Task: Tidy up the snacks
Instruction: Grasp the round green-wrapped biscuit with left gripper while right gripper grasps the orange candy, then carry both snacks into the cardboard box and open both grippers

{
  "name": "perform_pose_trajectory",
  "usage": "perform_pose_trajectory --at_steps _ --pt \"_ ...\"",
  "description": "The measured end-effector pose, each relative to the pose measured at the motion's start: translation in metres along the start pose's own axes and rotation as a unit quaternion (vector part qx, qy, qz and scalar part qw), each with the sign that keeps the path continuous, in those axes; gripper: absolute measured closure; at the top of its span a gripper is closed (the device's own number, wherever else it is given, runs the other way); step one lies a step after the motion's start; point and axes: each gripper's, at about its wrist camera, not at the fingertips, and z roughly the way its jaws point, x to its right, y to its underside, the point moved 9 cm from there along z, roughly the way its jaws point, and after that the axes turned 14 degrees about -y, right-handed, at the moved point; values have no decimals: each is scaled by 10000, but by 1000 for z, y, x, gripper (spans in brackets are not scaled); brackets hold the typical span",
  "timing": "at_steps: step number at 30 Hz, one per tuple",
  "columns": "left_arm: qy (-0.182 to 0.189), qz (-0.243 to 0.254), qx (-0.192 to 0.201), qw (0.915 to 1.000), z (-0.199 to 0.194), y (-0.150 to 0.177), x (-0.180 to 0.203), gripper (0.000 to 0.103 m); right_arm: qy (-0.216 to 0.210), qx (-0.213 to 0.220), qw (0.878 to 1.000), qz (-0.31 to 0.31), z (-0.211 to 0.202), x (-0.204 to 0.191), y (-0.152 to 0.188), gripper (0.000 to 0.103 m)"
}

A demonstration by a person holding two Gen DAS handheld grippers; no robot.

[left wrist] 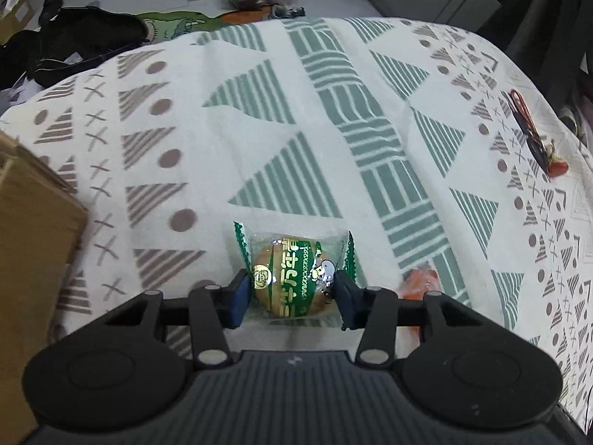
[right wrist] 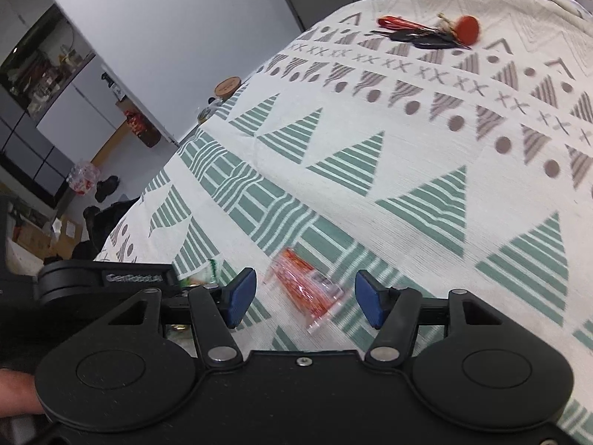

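A round bun in a clear and green wrapper [left wrist: 292, 278] sits between the blue pads of my left gripper [left wrist: 292, 294], which is shut on it just above the patterned tablecloth [left wrist: 296, 129]. An orange-red clear snack packet [right wrist: 309, 291] lies on the cloth between the spread fingers of my right gripper [right wrist: 305, 296], which is open and touches nothing. The same packet [left wrist: 420, 283] shows partly behind the left gripper's right finger. In the right wrist view the left gripper's body [right wrist: 107, 278] and a green wrapper edge [right wrist: 207, 272] appear at the left.
A cardboard box [left wrist: 33, 259] stands at the table's left edge. A bunch of keys with a red tag [right wrist: 430, 35] lies at the far right side of the cloth [right wrist: 407, 148]. Beyond the table are dark clothing [left wrist: 74, 40], shoes and containers on the floor.
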Motion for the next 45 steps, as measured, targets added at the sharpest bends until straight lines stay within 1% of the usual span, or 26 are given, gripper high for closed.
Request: perform_pose_trajectory --at_steps 8,11,12,14,15,16,18,21,24,32,38,45 --pt "-143 -161 107 9997 -13 -7 -34 56 -39 18 9995 -325 18 -8 -7 44" --pt "-180 -235 132 9995 -19 -8 -47 56 106 -276 9990 -327 31 -4 4 45" --pt "-184 -261 141 9994 -21 -8 -50 56 141 -275 9988 -376 30 -4 7 49" --pt "-181 -284 186 9993 -27 -8 -57 56 161 -380 9985 -366 28 -7 14 79" --pt "-183 -286 213 9992 -30 -7 -60 56 126 -462 9984 -289 28 -8 17 82" --pt "-179 -296 223 9992 -33 -6 -62 56 140 -466 9985 -235 26 -9 19 83" --pt "-152 -331 224 9991 -37 -3 -67 56 217 -473 9984 -237 20 -12 23 85" --pt "-94 -340 273 9990 -47 2 -76 56 144 -391 9991 -51 7 -20 27 85" --pt "1 -419 308 9986 -59 7 -87 56 198 -323 9993 66 -7 -28 32 85" --pt "198 -337 531 9978 -90 22 -113 56 161 -7 9998 110 -38 -66 50 85" --pt "288 -355 707 9965 -109 23 -135 56 39 211 9997 106 -55 -99 61 85" --pt "394 -472 854 9944 -125 21 -163 56 -38 345 9994 -17 -63 -133 67 85"
